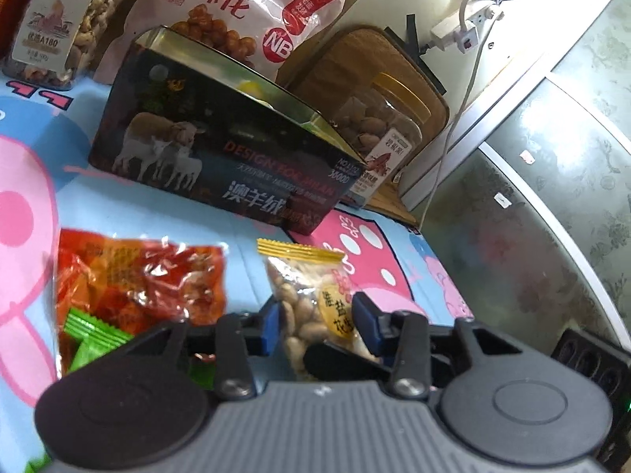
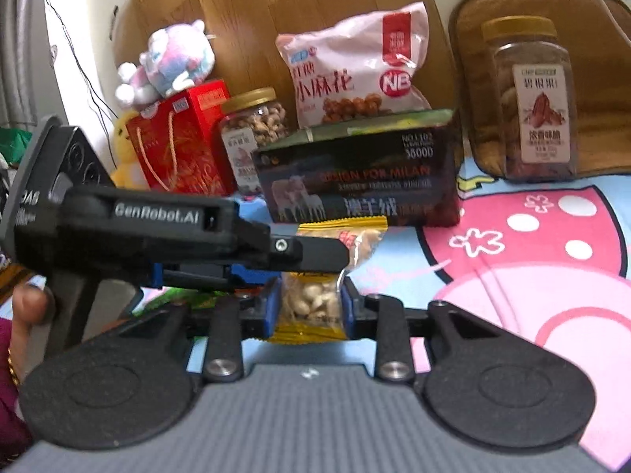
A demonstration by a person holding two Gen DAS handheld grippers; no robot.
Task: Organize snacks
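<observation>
A small clear peanut packet point(image 1: 311, 299) with yellow sealed ends lies on the cartoon mat, in front of an open dark tin box point(image 1: 221, 153). My left gripper point(image 1: 317, 321) has its blue pads on both sides of the packet. My right gripper point(image 2: 307, 307) grips the same packet point(image 2: 311, 299) from the other end. The left gripper's body point(image 2: 189, 232) crosses the right wrist view and covers the packet's middle. A red snack bag point(image 1: 142, 280) and a green wrapper point(image 1: 92, 339) lie to the left of the packet. The dark tin box point(image 2: 355, 181) stands just beyond.
Behind the tin stand a pink bag of fried dough twists point(image 2: 355, 75), a cashew jar point(image 2: 252, 134), a pecan jar point(image 2: 532, 98), a red gift bag point(image 2: 181, 146) and a plush toy point(image 2: 169, 63). A brown cushion point(image 1: 355, 63) leans at the back. A cabinet point(image 1: 552, 197) is at right.
</observation>
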